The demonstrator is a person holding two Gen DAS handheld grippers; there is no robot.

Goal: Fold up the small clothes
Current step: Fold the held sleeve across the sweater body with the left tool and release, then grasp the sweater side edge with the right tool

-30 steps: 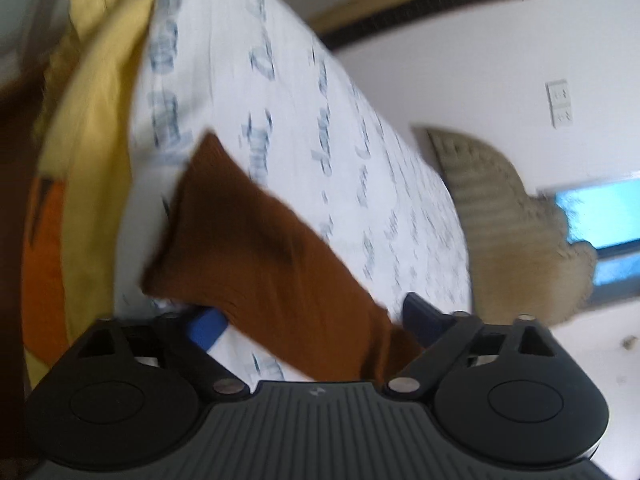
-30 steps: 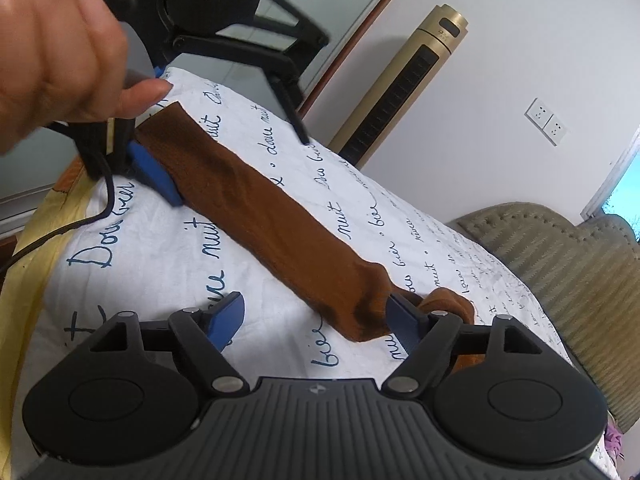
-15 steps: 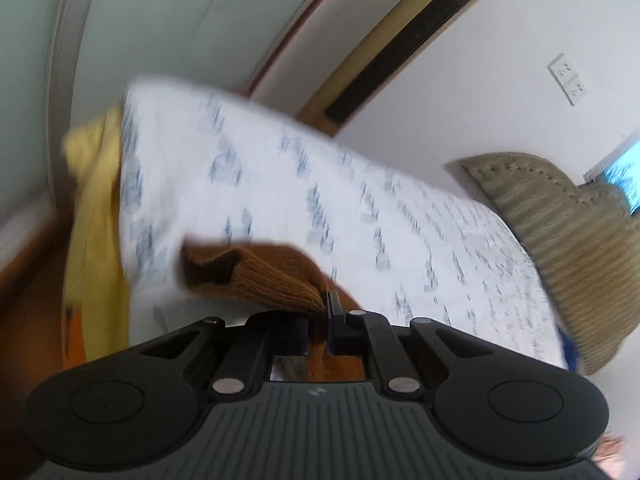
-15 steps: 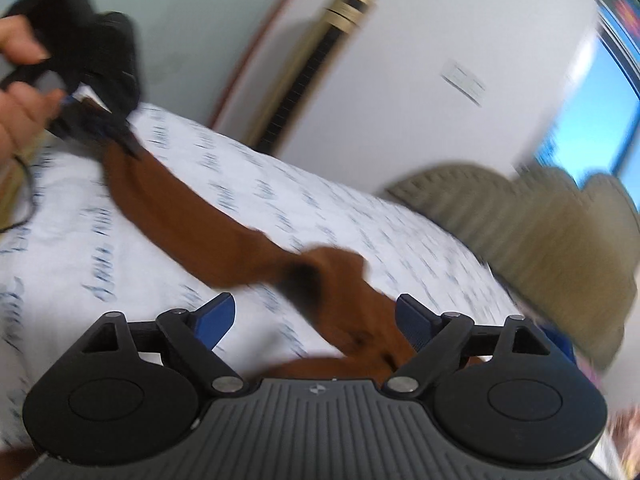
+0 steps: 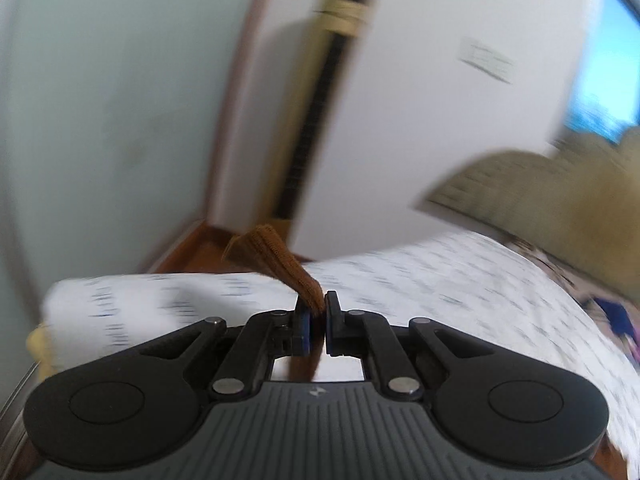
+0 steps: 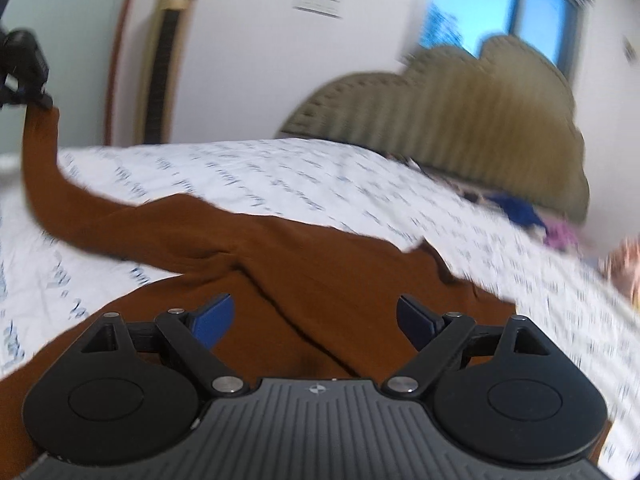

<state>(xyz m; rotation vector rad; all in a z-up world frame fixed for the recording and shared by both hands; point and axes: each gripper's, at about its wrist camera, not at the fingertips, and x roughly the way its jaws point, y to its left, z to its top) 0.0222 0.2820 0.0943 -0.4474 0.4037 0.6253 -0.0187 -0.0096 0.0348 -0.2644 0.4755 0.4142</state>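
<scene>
A brown knitted garment [image 6: 304, 264] lies on a white sheet with blue script [image 6: 280, 176]. One long narrow leg of it rises to the upper left. My left gripper [image 6: 40, 98] hangs there, shut on the leg's end. In the left wrist view the ribbed brown end [image 5: 276, 256] sticks up from between the closed pads of the left gripper [image 5: 318, 304], above the sheet [image 5: 440, 280]. My right gripper [image 6: 316, 316] is open, with its blue pads wide apart just over the broad part of the garment. Nothing is pinched between them.
A beige ribbed chair back [image 6: 460, 112] stands behind the sheet. A gold and black tower unit [image 6: 168, 60] stands against the white wall. Blue and pink cloth items [image 6: 516, 208] lie at the sheet's far right edge. Yellow fabric [image 5: 36, 344] shows at the left edge.
My left gripper closed on the end of the brown leg and lifted it off the sheet. My right gripper moved from the toe end over the broad brown part and stayed open.
</scene>
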